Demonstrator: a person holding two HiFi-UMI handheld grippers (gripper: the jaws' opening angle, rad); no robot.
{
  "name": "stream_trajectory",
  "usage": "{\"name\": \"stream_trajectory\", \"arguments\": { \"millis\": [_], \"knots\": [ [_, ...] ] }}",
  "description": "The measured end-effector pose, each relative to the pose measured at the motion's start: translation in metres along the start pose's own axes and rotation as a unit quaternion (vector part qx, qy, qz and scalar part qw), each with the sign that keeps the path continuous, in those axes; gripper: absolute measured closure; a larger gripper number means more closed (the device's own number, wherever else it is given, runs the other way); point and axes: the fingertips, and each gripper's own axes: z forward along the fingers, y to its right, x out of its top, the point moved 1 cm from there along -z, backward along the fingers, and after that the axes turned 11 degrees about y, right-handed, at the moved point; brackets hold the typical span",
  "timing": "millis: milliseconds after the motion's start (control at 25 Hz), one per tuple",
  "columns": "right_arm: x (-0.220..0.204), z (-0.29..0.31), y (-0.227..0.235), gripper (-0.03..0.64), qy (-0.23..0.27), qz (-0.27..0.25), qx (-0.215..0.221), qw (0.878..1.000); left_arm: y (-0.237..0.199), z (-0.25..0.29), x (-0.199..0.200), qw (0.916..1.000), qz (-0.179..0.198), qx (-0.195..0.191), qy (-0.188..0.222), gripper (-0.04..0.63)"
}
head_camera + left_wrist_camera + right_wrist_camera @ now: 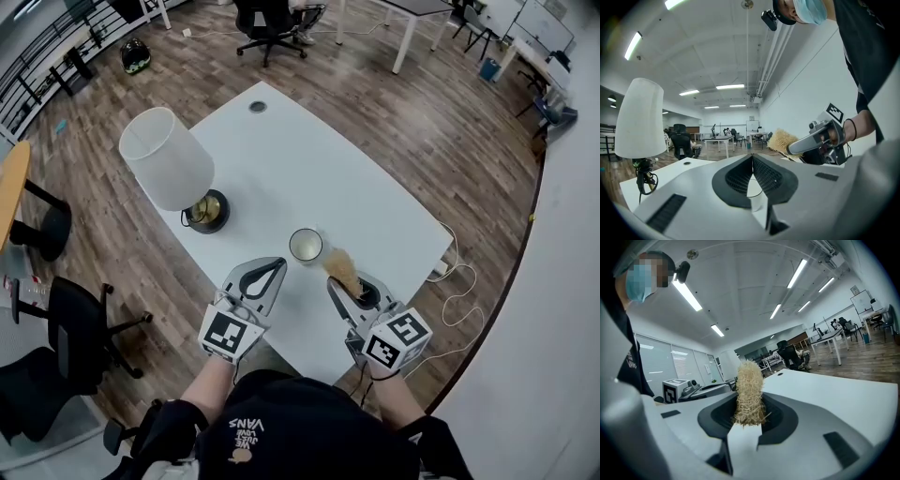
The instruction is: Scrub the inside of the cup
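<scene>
Head view: right tool [349, 287] clamps a straw scrubber [342, 269] pointing lengthwise toward the upright cup [306, 246]; left tool [277, 265] is closed, empty.

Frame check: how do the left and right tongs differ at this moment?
The left tongs are shut on nothing; the right tongs are shut on a straw-coloured scrubber. The left tongs' bare tips point at the cup from close by; the right tongs lead with the scrubber's bristles. Shared: both are closed and flank the cup over the white table.

Black printed shirt [309, 431]; grey grippers [277, 265] [345, 284] with marker cubes [230, 334].
</scene>
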Motion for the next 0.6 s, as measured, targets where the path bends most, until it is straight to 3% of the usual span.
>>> {"name": "stream_trajectory", "arguments": {
  "millis": [600],
  "knots": [
    [-0.021, 0.033, 0.033, 0.517, -0.029, 0.016, -0.017, 0.999, -0.027, 0.029, -0.055, 0.9992, -0.032, -0.018, -0.017, 0.583]
  ]
}}
